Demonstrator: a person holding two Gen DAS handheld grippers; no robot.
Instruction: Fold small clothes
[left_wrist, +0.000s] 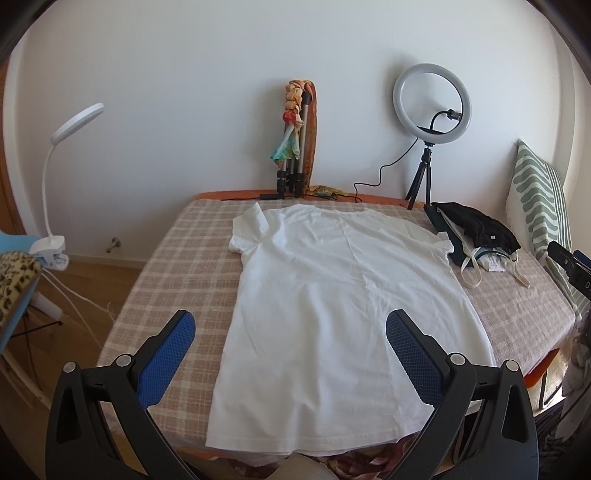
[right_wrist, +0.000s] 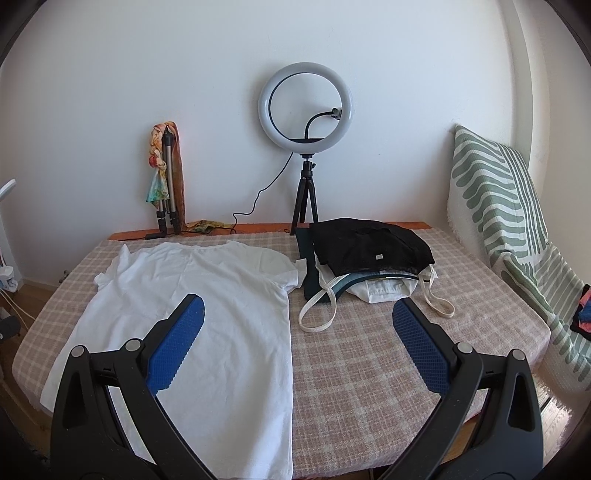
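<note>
A white T-shirt (left_wrist: 325, 302) lies flat on the checked pink-and-cream table cover (left_wrist: 177, 266), neck toward the wall and hem at the near edge. It also shows in the right wrist view (right_wrist: 207, 314), on the left half of the table. My left gripper (left_wrist: 291, 321) is open and empty, held above the shirt's lower part near the front edge. My right gripper (right_wrist: 299, 310) is open and empty, held above the shirt's right edge and the bare cover beside it.
A pile of black and white clothes and a tote bag with straps (right_wrist: 369, 266) lies right of the shirt. A ring light on a tripod (right_wrist: 304, 110), a folded tripod with scarves (right_wrist: 166, 177) and a striped cushion (right_wrist: 498, 206) stand behind. A clip lamp (left_wrist: 55, 177) stands left.
</note>
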